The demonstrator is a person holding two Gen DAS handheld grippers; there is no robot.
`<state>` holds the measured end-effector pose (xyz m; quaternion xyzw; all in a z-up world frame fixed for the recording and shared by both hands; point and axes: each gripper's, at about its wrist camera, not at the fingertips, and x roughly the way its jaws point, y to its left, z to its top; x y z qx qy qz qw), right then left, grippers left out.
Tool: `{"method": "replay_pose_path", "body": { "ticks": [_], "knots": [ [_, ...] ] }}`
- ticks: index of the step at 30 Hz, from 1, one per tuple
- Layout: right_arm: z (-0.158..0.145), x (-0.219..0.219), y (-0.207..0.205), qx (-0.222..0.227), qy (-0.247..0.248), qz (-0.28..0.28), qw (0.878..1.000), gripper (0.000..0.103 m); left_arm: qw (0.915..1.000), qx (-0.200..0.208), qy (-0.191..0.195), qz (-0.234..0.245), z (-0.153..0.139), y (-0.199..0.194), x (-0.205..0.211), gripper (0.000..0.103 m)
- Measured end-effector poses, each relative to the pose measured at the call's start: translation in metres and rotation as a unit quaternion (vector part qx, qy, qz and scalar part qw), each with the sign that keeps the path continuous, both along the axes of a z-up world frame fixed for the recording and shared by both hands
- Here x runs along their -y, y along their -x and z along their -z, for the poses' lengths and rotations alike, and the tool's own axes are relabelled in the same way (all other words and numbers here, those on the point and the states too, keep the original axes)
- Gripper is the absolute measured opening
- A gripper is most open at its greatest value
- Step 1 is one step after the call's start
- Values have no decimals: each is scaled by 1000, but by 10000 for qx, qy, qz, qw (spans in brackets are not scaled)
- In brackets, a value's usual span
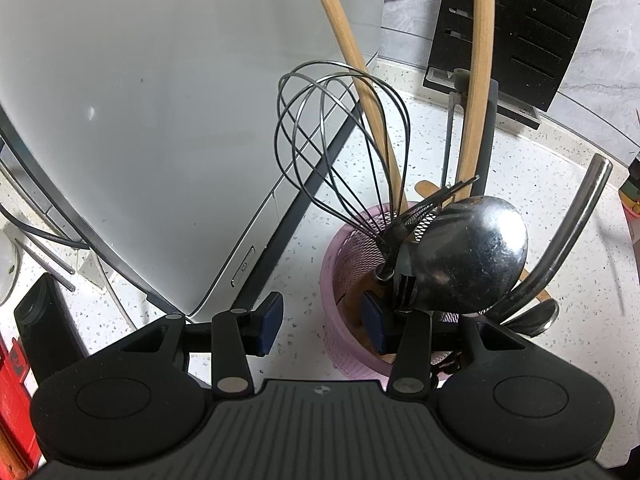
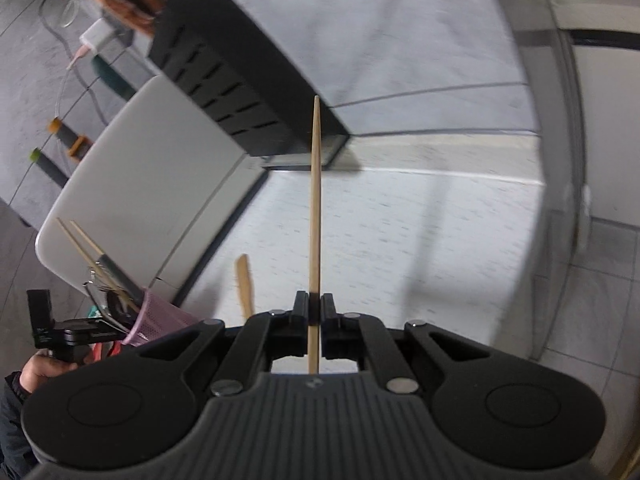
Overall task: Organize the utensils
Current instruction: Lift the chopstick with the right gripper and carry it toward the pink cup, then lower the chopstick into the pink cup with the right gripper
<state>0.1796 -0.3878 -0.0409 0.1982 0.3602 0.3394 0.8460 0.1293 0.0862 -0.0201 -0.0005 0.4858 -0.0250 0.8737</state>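
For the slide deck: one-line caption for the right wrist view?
Right gripper shut on a single wooden chopstick above the speckled counter, black knife block behind.

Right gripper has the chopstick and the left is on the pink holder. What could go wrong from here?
The chopstick is pinched near one end in the right gripper, so it may pivot or slip. The pink holder is crowded with a whisk and ladle; the tip could snag there.

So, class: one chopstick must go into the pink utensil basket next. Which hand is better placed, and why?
Right. The right tongs are shut on the chopstick, ready to carry it. The left tongs straddle the pink basket's rim, steadying it.
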Motion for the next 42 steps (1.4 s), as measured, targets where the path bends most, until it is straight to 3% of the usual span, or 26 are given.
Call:
{"method": "replay_pose_path", "body": {
  "ticks": [7, 14, 19, 24, 36, 42],
  "knots": [
    [-19, -51, 3, 508, -64, -48, 9987, 2, 10000, -43, -32, -38, 1, -2, 0, 53],
    [-36, -108, 6, 879, -610, -262, 9939, 2, 10000, -51, -30, -35, 2, -3, 0, 53],
    [-40, -150, 13, 1058, -929, -528, 9886, 2, 10000, -52, -19, -36, 3, -3, -2, 53],
    [-38, -186, 18, 1224, -910, -776, 9852, 2, 10000, -52, -20, -35, 3, -3, -1, 53],
    [-31, -196, 11, 1040, -1515, -472, 9818, 2, 10000, -56, -25, -44, 3, -4, 0, 53],
    [-26, -204, 17, 1272, -1300, -553, 9818, 2, 10000, -60, 16, -53, 2, -4, -2, 53]
  ]
}}
